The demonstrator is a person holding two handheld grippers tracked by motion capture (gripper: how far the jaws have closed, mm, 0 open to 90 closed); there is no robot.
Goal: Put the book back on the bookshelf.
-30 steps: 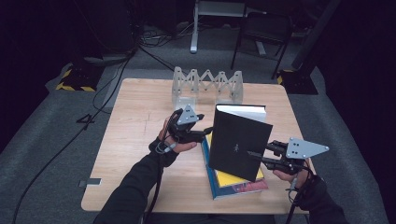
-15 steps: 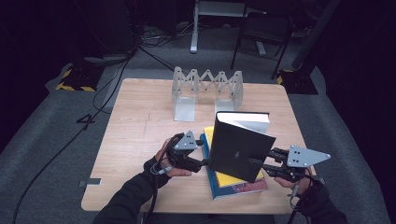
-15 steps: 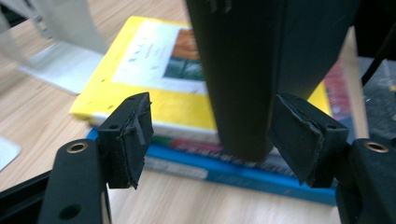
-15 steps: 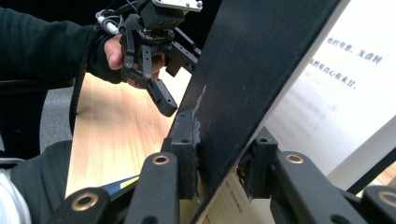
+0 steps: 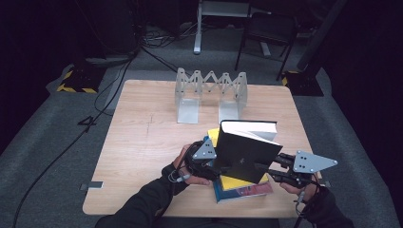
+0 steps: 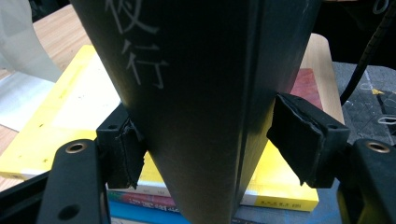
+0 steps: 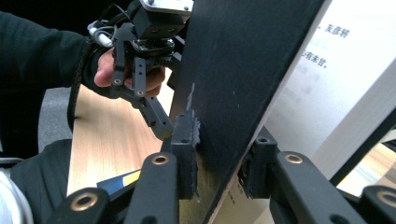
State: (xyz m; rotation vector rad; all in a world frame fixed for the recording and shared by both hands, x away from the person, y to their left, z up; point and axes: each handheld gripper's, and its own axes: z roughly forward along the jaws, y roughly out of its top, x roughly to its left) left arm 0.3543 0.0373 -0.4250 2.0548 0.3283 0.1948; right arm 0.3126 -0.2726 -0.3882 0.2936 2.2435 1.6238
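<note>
Black book [image 5: 247, 151] clamped upright by right gripper [image 7: 219, 163].

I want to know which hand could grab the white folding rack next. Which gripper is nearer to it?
Left. The left gripper sits below the folding rack, at the black book's spine; the right gripper grips that book farther toward the table's near right.
</note>
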